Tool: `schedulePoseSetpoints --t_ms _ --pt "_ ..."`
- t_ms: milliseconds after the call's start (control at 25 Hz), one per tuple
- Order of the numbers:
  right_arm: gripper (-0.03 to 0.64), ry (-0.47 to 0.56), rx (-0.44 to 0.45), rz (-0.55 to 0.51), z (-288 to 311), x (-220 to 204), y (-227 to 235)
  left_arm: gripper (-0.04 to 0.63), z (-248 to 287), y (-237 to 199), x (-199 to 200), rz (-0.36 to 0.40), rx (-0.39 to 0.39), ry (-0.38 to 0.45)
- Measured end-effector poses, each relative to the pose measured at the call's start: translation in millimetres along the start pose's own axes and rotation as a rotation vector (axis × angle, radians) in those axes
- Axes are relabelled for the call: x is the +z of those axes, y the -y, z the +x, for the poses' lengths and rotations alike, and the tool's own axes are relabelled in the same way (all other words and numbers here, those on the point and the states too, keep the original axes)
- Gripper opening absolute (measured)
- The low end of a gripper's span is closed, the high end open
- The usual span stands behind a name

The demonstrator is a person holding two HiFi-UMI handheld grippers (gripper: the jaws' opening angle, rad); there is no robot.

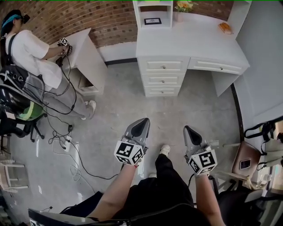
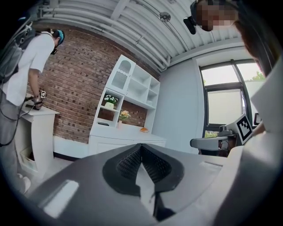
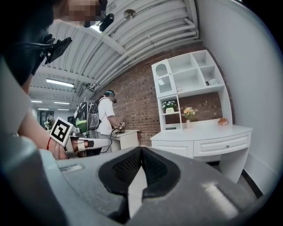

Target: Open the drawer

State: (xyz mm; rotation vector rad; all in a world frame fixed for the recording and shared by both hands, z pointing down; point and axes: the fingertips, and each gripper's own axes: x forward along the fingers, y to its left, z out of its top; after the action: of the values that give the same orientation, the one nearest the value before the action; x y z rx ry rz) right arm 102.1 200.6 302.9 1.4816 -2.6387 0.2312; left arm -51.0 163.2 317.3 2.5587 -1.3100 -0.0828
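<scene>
Clenched on nothing, both left tongs (image 1: 142, 120) and right tongs (image 1: 187, 129), over grey floor (image 1: 119, 106), well apart from the white table (image 1: 194, 44). Under the table top, drawer stack (image 1: 162, 78) of three, all shut, contents hidden; wide drawer (image 1: 215, 66) beside it, shut too. Flowers (image 1: 184, 5) on top.

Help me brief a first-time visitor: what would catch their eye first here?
The white desk with three stacked drawers stands at top centre against the red brick wall. In the foreground the grey left gripper and right gripper, both shut and empty, point toward it. At upper left a person in a white shirt works at a white table.
</scene>
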Motion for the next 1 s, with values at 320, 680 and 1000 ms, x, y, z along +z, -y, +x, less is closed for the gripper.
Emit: schedulePoseSetpoints --t_ms 320,680,1000 --pt "0.002 -0.034 0.000 0.044 63 -3 59 0.005 70 -34 1 -0.015 0.012 -0.029" --pt "0.002 -0.055 0.038 0.048 110 -8 99 0.003 124 -58 0 -0.020 0.041 -0.032" --pt "0.002 -0.063 0.042 0.053 138 -10 128 0.003 164 -66 -7 -0.039 0.036 -0.031"
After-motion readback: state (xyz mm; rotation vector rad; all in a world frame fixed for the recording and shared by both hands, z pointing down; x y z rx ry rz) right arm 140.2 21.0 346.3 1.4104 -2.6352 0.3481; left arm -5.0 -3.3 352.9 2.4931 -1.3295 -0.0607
